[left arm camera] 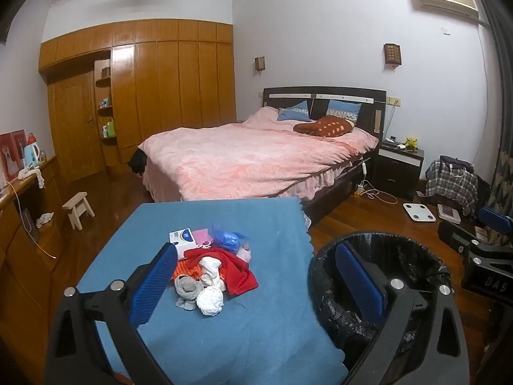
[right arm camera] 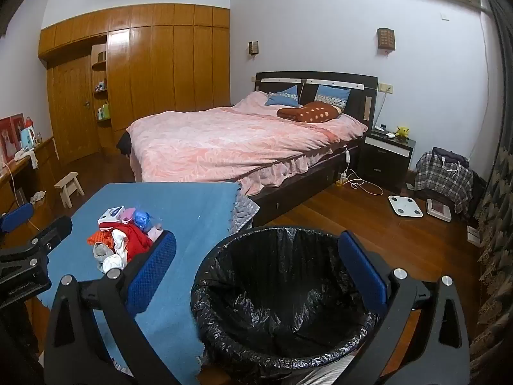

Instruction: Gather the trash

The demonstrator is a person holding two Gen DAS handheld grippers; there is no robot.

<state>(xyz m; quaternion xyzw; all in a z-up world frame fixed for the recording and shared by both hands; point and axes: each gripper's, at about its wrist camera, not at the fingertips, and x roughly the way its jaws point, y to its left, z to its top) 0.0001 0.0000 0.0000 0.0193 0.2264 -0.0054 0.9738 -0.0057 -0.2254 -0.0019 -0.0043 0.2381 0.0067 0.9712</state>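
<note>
Left gripper: blue-padded fingers spread fully apart, nothing between the pads, pointed somewhat downward over a table draped in a blue cloth. Right gripper: fingers likewise spread wide and empty, tilted downward above the bin. Trash pile: lies on the blue cloth between the left gripper's two fingers and just beyond their tips, nearer the left finger; in the right wrist view it sits just outside that gripper's left fingertip. Contents of pile: a red cloth, a crumpled white wad, a grey rag, something orange partly hidden behind the left finger, a white box with a blue mark, a pink piece, a crumpled blue plastic bag. Bin with black liner: stands on the floor beside the table, framed between the right gripper's fingers; in the left wrist view the right finger overlaps its rim. Its liner looks empty as far as can be seen. Beyond both grippers' fingertips: bed with pink cover, wooden wardrobe, nightstand, small wooden stool, white floor scale.
</note>
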